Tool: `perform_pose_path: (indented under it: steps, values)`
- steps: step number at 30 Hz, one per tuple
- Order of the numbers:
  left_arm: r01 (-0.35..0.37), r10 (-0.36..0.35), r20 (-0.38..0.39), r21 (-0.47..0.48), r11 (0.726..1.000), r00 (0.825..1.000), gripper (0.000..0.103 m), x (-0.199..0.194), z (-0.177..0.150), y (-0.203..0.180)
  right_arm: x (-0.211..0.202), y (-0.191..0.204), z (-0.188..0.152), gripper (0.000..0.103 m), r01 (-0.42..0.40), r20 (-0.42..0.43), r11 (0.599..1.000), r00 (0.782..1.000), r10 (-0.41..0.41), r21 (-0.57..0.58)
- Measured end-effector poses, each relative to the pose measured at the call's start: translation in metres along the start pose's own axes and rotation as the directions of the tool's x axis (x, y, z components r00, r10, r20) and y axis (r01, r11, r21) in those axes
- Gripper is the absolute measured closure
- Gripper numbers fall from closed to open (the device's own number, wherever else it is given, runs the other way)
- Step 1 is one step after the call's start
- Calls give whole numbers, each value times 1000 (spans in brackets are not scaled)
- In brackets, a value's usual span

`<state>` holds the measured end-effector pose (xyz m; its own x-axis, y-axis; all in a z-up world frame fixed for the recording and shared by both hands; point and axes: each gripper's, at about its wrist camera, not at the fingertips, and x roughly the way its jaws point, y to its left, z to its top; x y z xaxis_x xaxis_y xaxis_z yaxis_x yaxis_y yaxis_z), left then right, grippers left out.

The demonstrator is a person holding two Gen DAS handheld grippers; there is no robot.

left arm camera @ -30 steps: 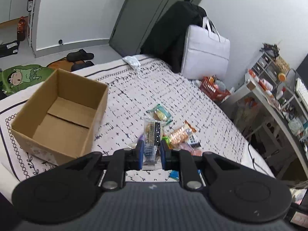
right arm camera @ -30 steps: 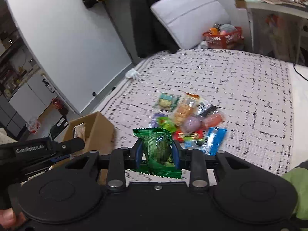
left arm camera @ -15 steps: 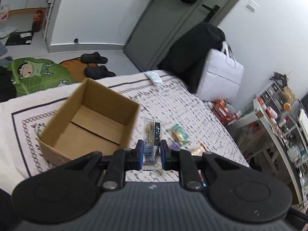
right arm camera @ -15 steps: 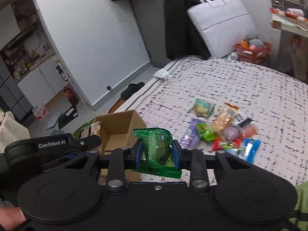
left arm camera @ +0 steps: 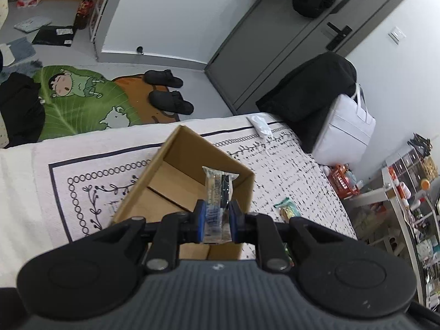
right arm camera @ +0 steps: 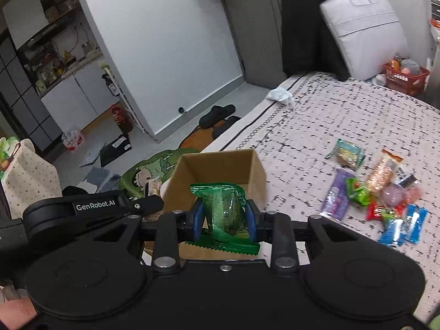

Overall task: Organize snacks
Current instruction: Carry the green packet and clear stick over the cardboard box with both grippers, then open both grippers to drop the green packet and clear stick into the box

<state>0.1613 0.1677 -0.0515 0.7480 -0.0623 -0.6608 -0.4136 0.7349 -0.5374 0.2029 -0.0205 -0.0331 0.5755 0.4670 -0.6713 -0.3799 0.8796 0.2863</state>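
Two snacks are being carried to the cardboard box [left arm camera: 192,181]: the left gripper [left arm camera: 216,220] is pinching a clear-wrapped bar [left arm camera: 218,192], the right gripper [right arm camera: 224,220] a green packet [right arm camera: 227,206]. Both grippers are tilting downward over the box's near side. Next, probably, each is needing to reach over the opening and release. Remaining snacks [right arm camera: 379,192] are lying beside the box.

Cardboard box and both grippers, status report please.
Left gripper shut on clear snack packet. Right gripper shut on green snack packet. Cardboard box open, just ahead. Nothing blocking.
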Motion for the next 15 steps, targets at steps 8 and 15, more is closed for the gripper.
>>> perform_pose_path:
  steps: [8,15]
  values:
    - [1,-3,-24,-51,999,1000,86,11,13,20,20,18,7,72,0,-29,1000,1000,0,-13]
    - [-6,7,11,-67,998,1000,69,9,24,26,33,28,13,72,-13,-33,1000,999,12,-19]
